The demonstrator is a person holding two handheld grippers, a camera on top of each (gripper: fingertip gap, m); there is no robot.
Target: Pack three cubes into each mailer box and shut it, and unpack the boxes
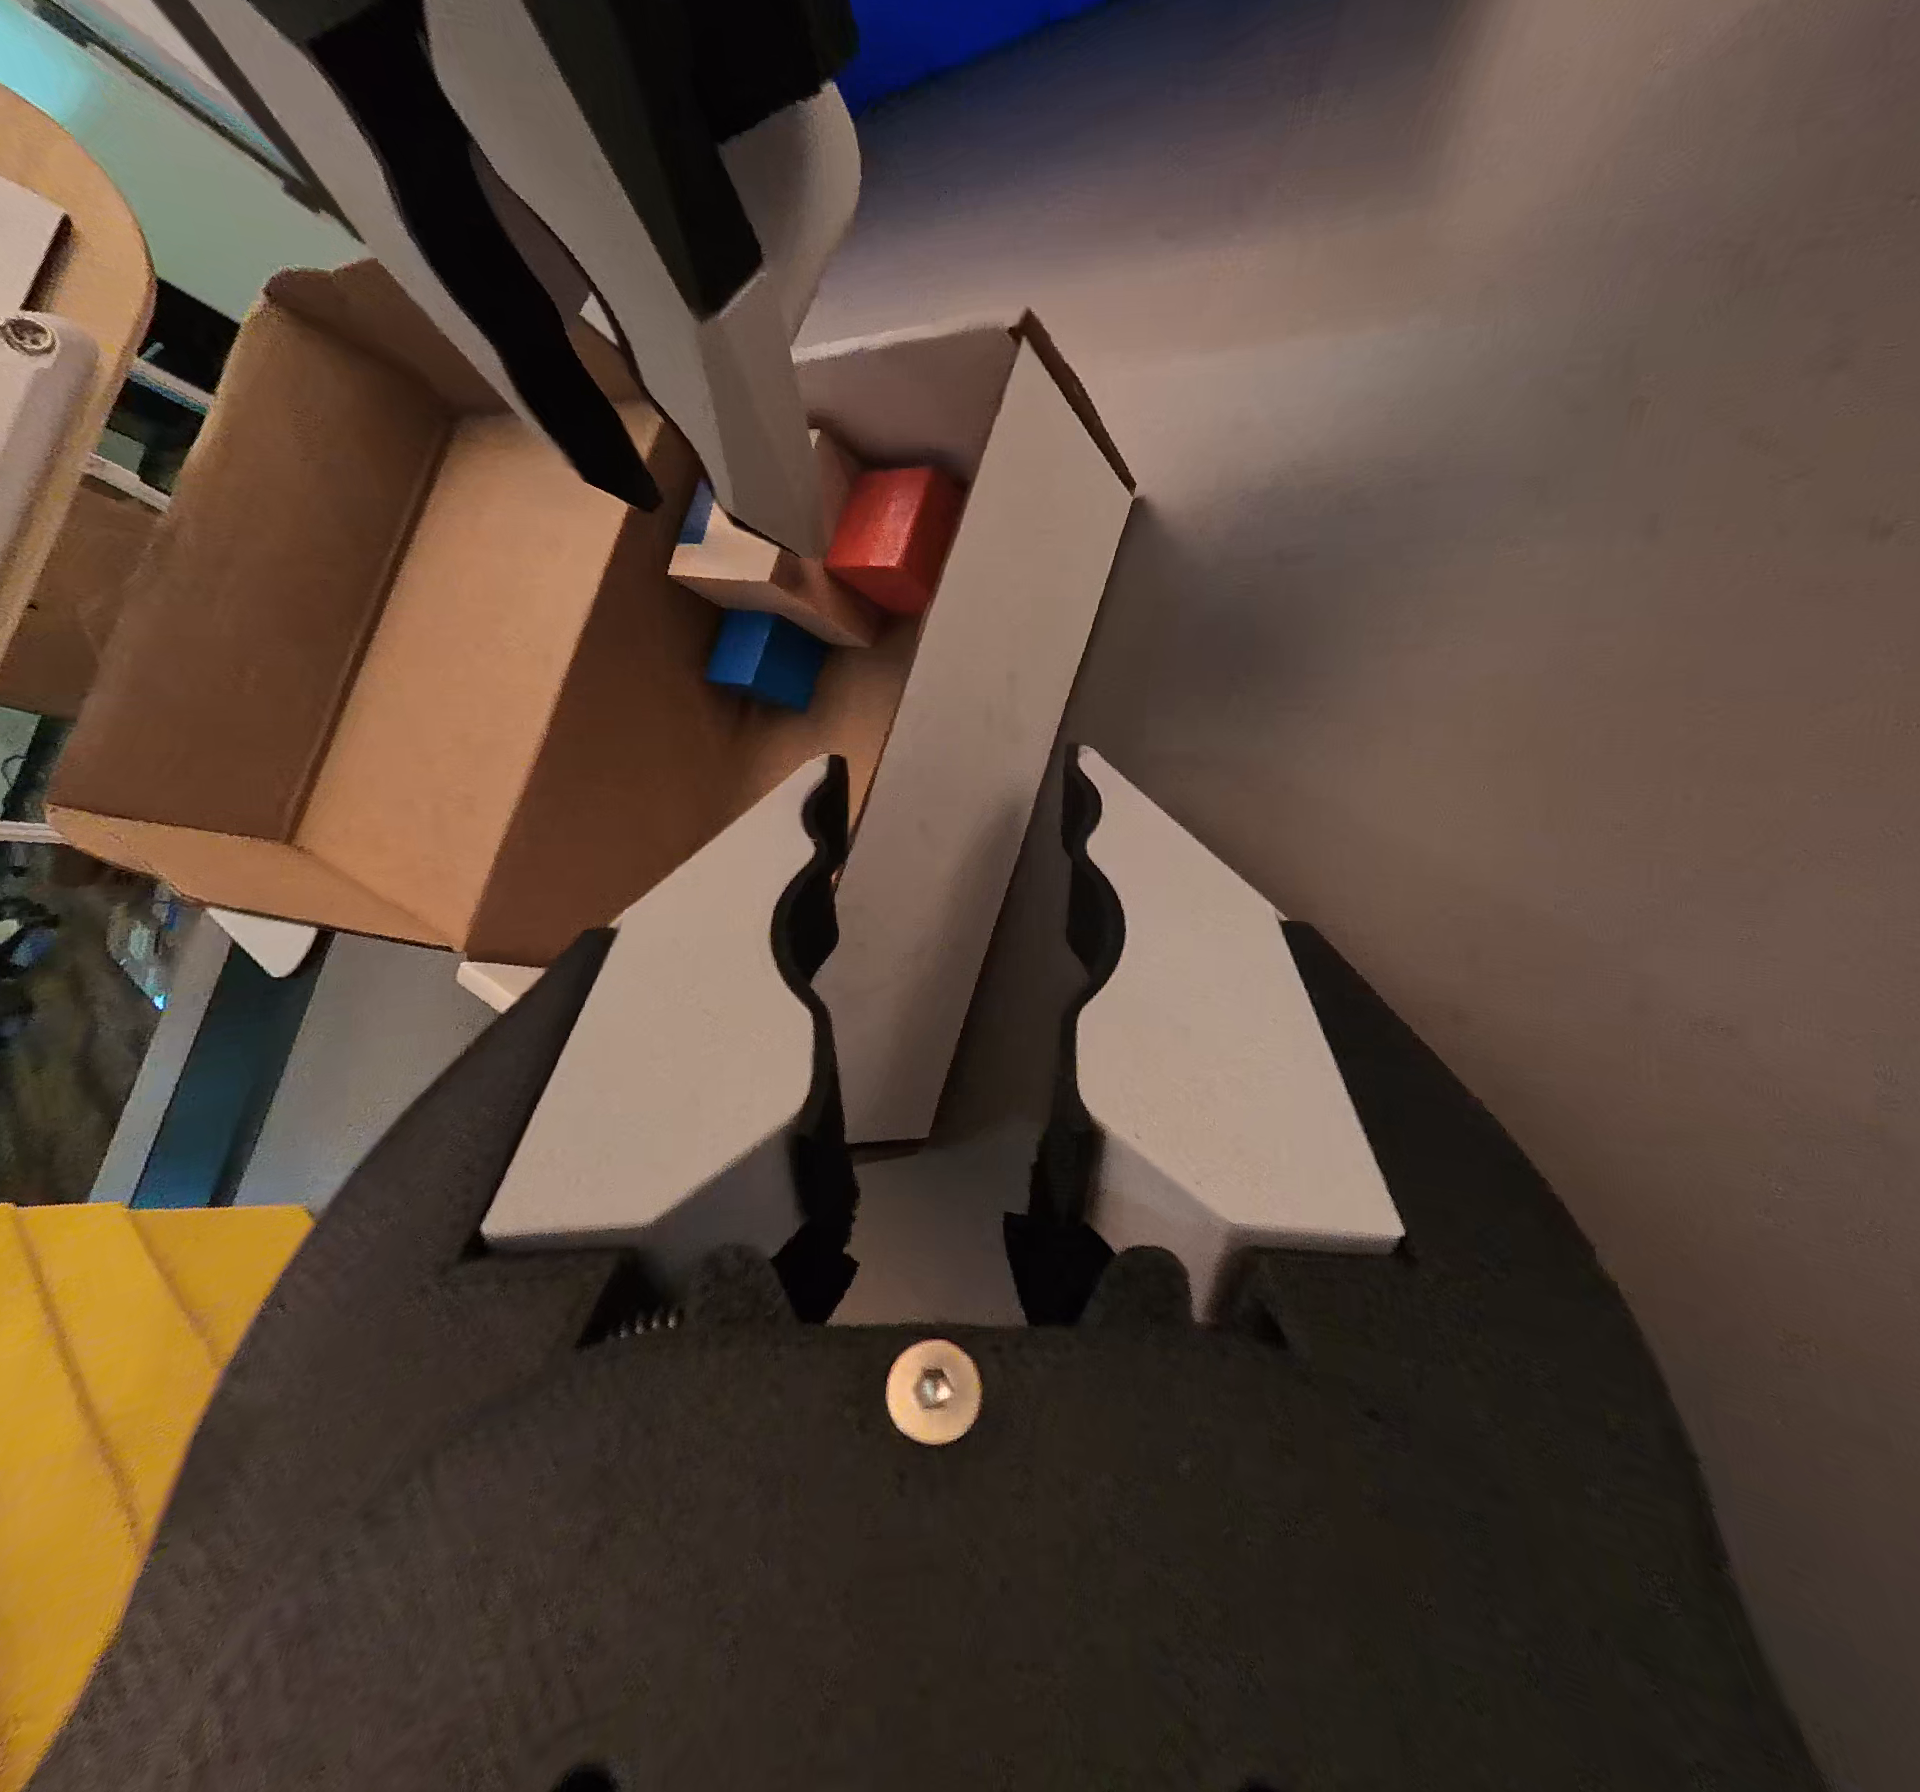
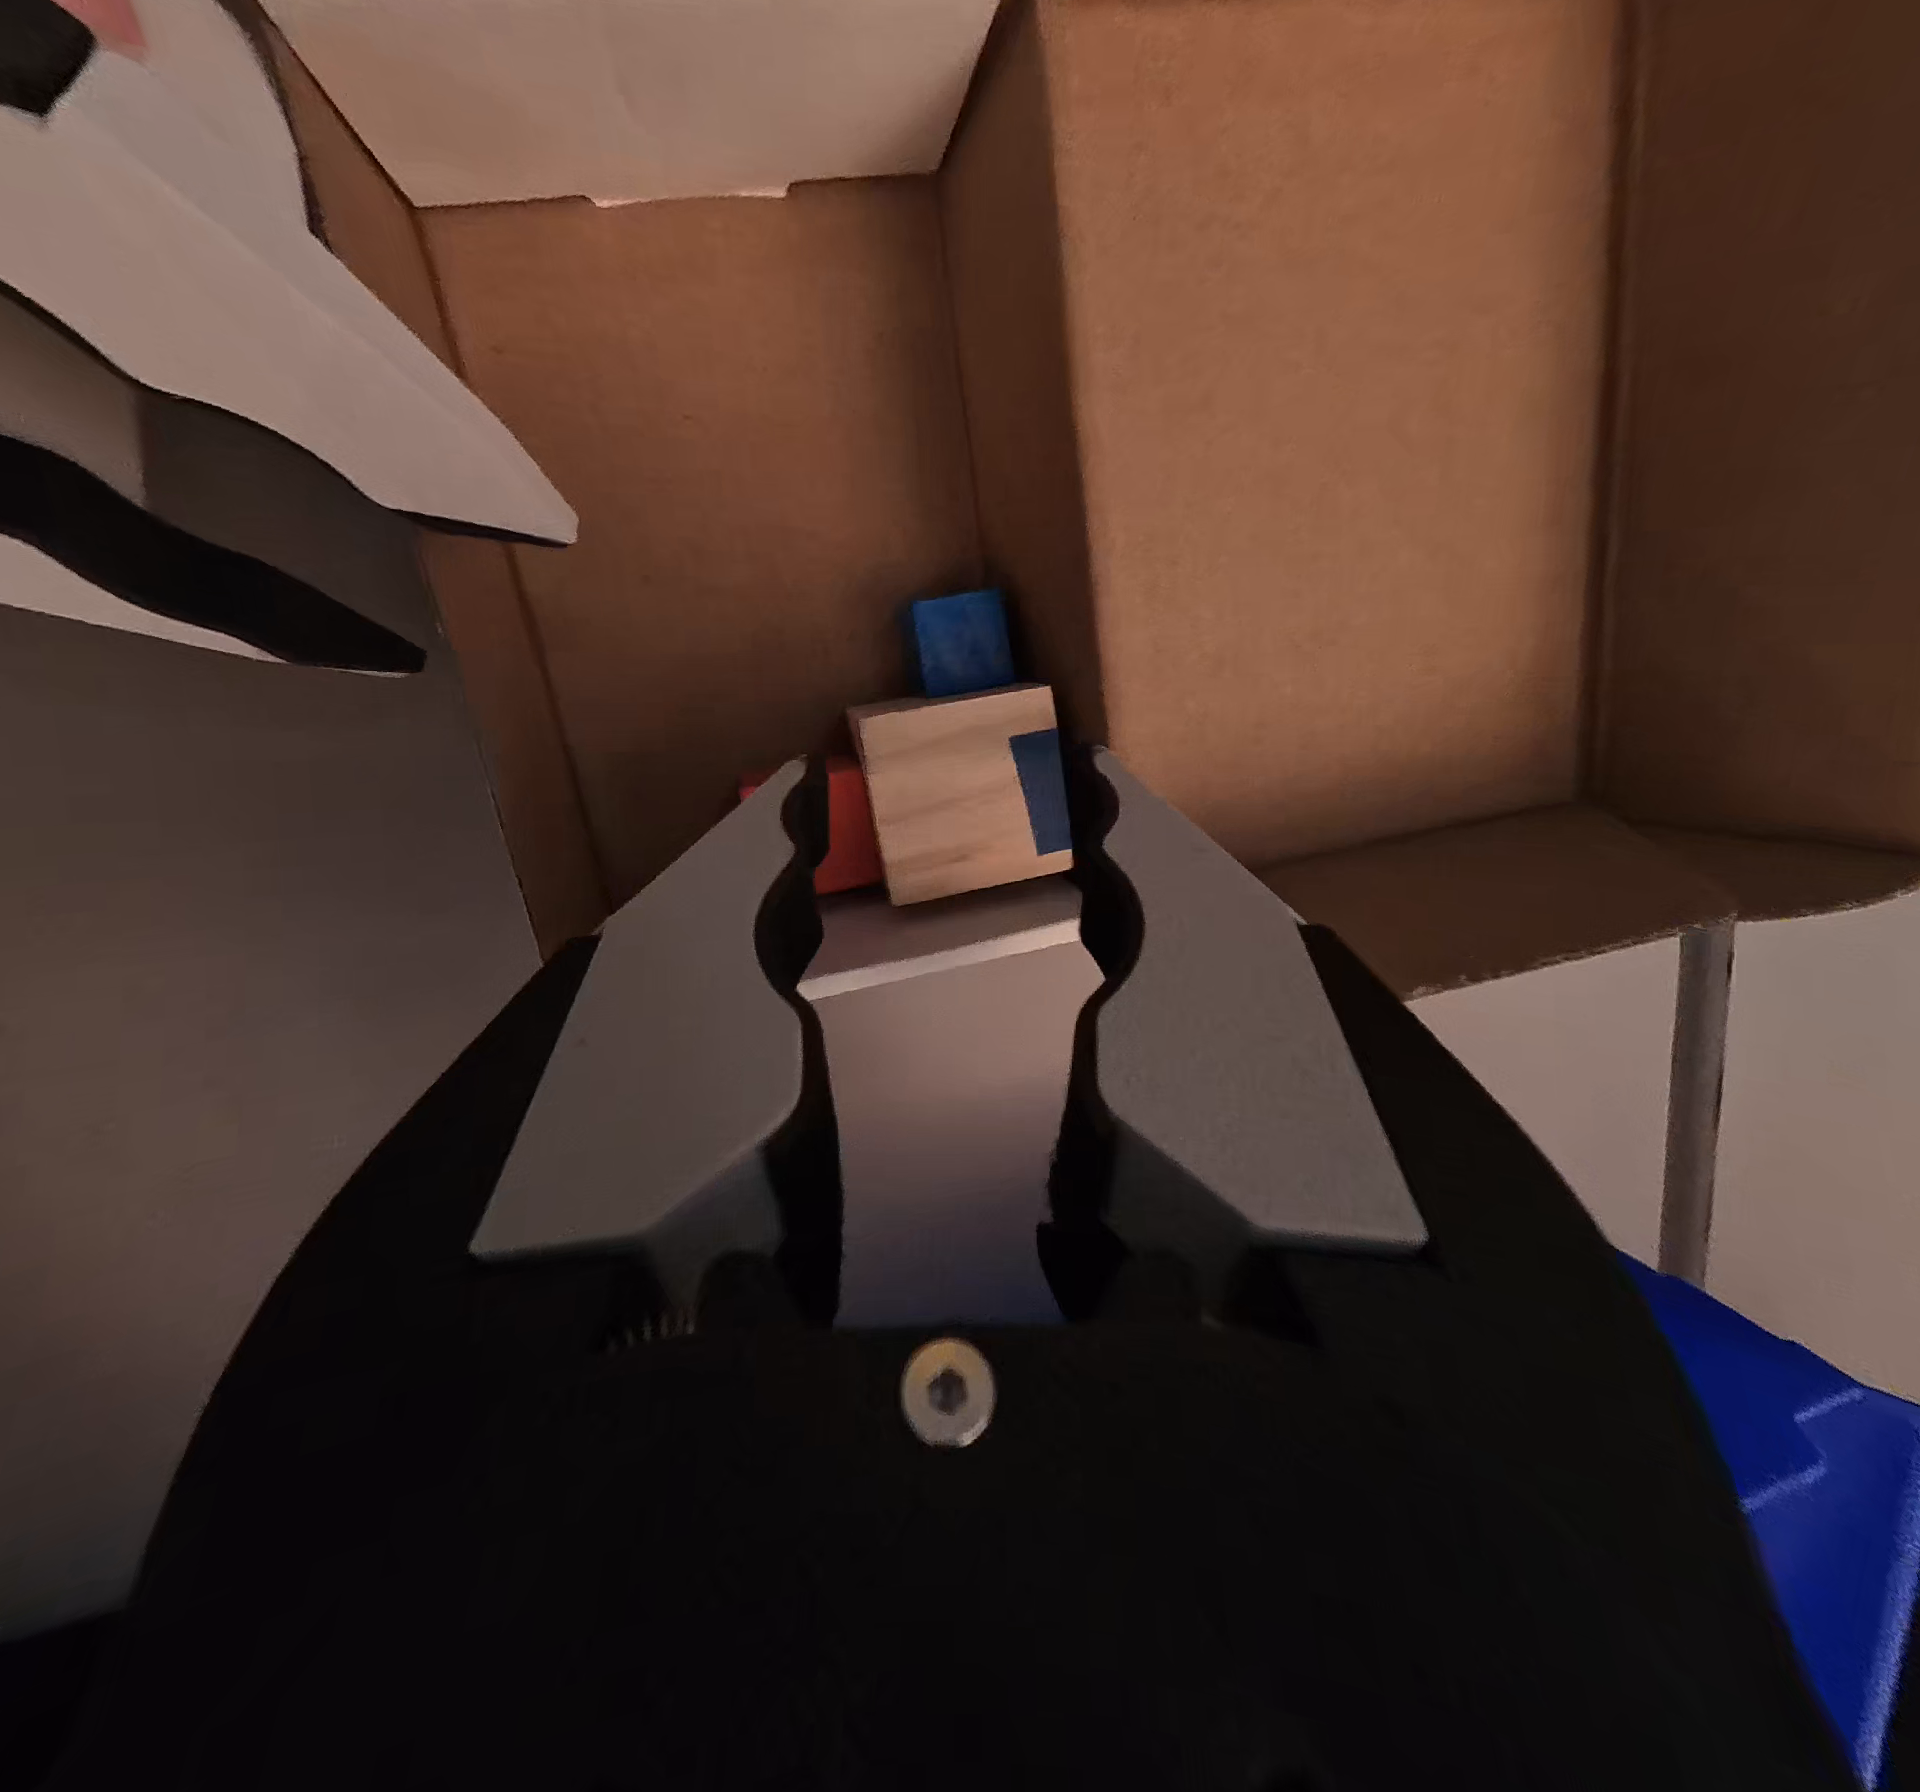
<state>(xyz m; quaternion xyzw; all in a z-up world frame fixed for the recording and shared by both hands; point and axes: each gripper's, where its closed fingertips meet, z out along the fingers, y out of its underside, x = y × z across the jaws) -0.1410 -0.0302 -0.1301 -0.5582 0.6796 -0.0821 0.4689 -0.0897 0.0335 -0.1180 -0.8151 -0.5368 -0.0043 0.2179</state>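
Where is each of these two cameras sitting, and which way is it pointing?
Left wrist view: on the left gripper, looking along its open fingers at the mailer box's white wall; the right gripper reaches in from above.
Right wrist view: on the right gripper, looking into the open box; its fingers flank the wooden cube; the left gripper shows at left.
Both share the box, wooden cube, red cube and blue cube.
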